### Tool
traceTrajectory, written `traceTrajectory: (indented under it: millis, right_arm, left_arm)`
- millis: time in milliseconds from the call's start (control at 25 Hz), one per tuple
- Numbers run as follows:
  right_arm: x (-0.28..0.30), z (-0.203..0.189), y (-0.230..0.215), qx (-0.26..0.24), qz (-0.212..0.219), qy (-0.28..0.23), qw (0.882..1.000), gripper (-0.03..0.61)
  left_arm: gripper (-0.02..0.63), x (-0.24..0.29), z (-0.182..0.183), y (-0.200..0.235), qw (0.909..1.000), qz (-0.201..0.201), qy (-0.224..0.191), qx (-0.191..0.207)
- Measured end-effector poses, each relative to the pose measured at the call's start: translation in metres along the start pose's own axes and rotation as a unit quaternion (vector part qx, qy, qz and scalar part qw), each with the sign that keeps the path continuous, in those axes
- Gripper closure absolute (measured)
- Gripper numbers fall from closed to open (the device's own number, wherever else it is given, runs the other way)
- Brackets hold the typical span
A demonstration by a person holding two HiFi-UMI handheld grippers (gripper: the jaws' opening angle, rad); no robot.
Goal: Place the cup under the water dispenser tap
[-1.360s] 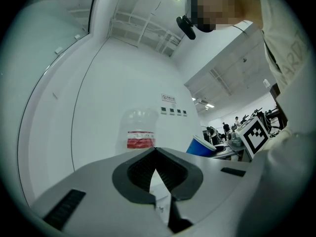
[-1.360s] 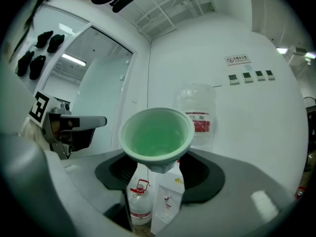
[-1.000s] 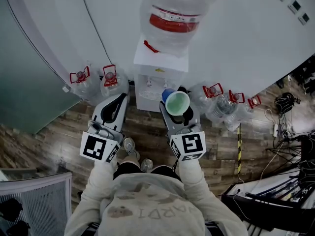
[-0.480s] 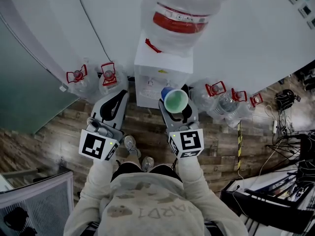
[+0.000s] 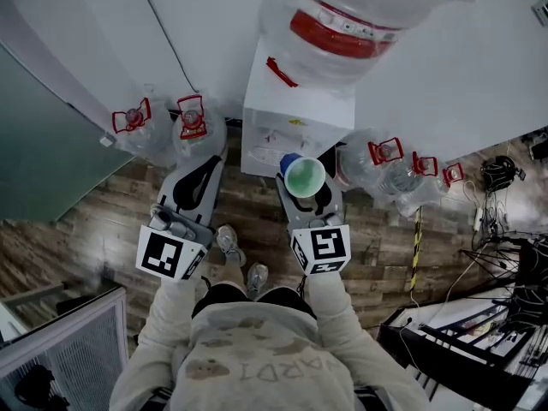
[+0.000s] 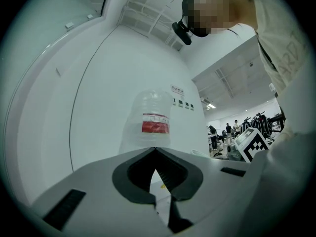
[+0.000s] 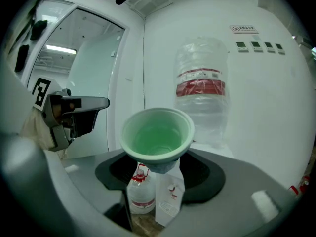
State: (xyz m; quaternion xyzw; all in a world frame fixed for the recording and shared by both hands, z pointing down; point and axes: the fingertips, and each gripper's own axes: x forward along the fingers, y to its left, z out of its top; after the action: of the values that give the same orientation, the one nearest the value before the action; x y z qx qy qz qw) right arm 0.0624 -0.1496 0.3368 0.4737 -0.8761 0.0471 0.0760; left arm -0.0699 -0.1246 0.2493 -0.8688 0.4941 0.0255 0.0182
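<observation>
Presently mid-approach, holding green cup (image 5: 306,176) upright, clamped by its base in right gripper (image 5: 308,197), near water dispenser (image 5: 295,118), left gripper (image 5: 208,168) closed on nothing; next, easing cup level beneath tap.

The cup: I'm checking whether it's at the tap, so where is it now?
In the head view the cup sits gripped in the right hand-held gripper, right of centre, just before the water dispenser front.

The water bottle (image 5: 360,7) on the dispenser (image 5: 291,110) runs off the head view's top edge, its label (image 5: 342,34) too small to read.
</observation>
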Motion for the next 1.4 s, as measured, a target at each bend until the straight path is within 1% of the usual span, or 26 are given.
traceTrajectory:
  millis: [360,480,640,760,920,1080,1200,1400]
  right_arm:
    - [0.041,-0.049,0.007,0.012,0.004,0.035,0.999,0.305]
    - [0.053,-0.067,0.009,0.014,0.004,0.043,0.999,0.305]
    - [0.07,-0.092,0.011,0.021,0.004,0.055,0.998,0.307]
    - [0.081,-0.112,0.01,0.028,0.002,0.062,0.998,0.307]
    - [0.094,-0.142,0.01,0.036,0.0,0.076,0.996,0.307]
    - [0.107,-0.173,0.01,0.04,-0.002,0.096,0.995,0.307]
    - [0.118,-0.195,0.009,0.046,-0.002,0.106,0.993,0.307]
    - [0.136,-0.231,0.009,0.048,-0.002,0.116,0.992,0.307]
  left_arm:
    - [0.609,0.008,-0.036,0.031,0.9997,0.003,0.018,-0.015]
    - [0.609,0.01,-0.049,0.039,0.9991,0.009,0.026,-0.033]
    - [0.609,0.011,-0.064,0.051,0.9993,0.007,0.025,-0.026]
    - [0.607,0.014,-0.073,0.056,0.9994,0.002,0.019,-0.029]
    - [0.609,0.013,-0.097,0.064,0.9986,0.009,0.038,-0.036]
    - [0.609,0.015,-0.115,0.07,0.9984,0.004,0.04,-0.039]
    - [0.609,0.016,-0.134,0.075,0.9971,0.007,0.054,-0.052]
    - [0.609,0.017,-0.166,0.079,0.9956,0.008,0.069,-0.062]
